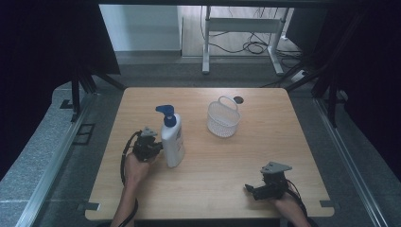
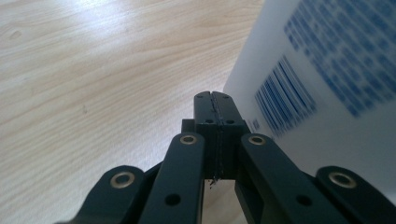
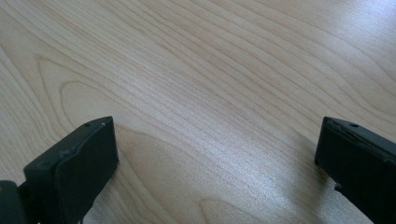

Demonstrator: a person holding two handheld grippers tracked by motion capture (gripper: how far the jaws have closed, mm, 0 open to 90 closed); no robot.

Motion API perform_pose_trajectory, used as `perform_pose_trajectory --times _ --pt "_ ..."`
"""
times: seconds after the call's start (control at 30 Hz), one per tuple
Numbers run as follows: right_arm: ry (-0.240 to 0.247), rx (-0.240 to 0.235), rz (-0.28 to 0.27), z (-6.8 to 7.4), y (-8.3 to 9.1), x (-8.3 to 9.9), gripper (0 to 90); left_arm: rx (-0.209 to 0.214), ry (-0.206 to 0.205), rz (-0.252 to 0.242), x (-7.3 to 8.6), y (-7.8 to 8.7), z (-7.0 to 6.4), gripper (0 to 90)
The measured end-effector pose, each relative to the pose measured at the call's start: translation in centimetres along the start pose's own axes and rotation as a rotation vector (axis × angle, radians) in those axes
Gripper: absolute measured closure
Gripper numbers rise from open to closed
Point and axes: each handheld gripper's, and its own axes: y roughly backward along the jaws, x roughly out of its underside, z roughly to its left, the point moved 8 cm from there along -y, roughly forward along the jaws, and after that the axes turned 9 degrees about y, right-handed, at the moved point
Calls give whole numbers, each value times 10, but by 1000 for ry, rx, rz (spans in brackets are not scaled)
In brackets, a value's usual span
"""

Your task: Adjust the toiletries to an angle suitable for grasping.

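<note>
While jaws press together, left gripper beside smooth white bottle, right gripper spread over grained wood table.

bottle: cut off at right edge, label print blurred | right tongs: cut by lower edge

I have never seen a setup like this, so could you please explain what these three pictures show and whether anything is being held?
A person sits at a wooden table with a hand-held two-jaw gripper in each hand. The high view looks down from above; the other two come from cameras riding on the grippers. On the table stand a white pump bottle with a blue top and a white mesh basket. The left gripper has its jaws shut together, right beside the bottle, holding nothing. The right gripper is open over bare wood.
</note>
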Motion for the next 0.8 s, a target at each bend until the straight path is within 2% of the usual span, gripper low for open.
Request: perform_pose_trajectory --times 0.23,0.33,0.8 --pt "0 0 0 0 0 0 0 48 -6 5 -4 -8 -4 891" --pt "0 0 0 0 0 0 0 54 -5 5 -5 -8 -5 892" --pt "-2 -1 1 0 0 0 0 88 -33 28 -2 -12 -26 892"
